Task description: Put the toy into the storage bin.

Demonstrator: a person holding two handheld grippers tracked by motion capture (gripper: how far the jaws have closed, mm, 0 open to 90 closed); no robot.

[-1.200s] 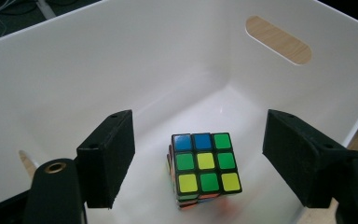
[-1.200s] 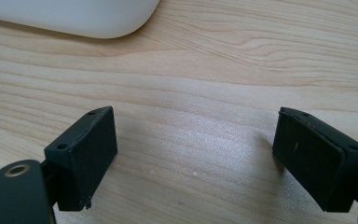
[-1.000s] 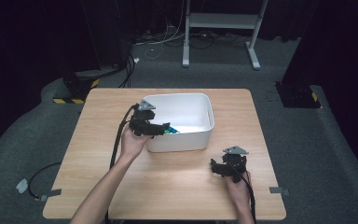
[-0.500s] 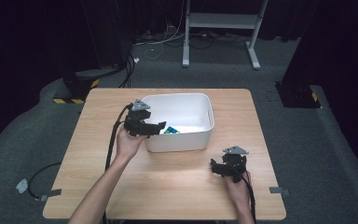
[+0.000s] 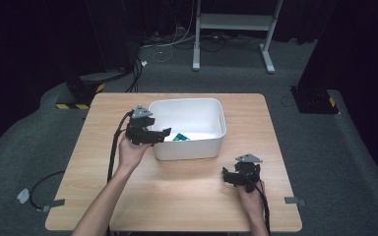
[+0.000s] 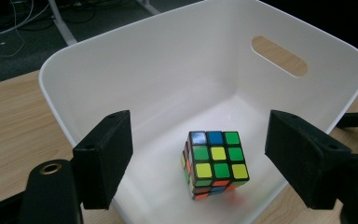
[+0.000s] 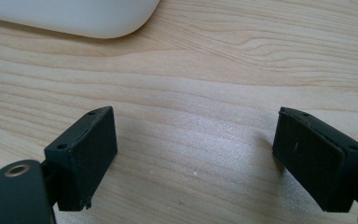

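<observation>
A scrambled Rubik's cube point(image 5: 180, 137) point(image 6: 214, 163) lies on the floor of a white plastic bin point(image 5: 187, 102) point(image 6: 121, 32), near its front wall. My left gripper point(image 5: 163, 133) point(image 6: 200, 135) hovers at the bin's left front corner and points into it. Its jaws stand apart on either side of the cube and above it, without touching it. My right gripper point(image 5: 226, 177) point(image 7: 196, 140) rests low over the bare wooden table point(image 5: 177, 196) point(image 7: 214, 70) to the front right of the bin, jaws wide with nothing between them.
The bin has a slot handle point(image 6: 279, 56) in its far wall, and its rounded corner point(image 7: 74, 18) sits just ahead of the right gripper. Cables point(image 5: 115, 147) trail from the left gripper over the table. A white stand point(image 5: 231, 22) and floor cables lie beyond the table.
The left gripper has drawn back a little to the left, from over the bin towards its left edge. The right gripper has kept still.
</observation>
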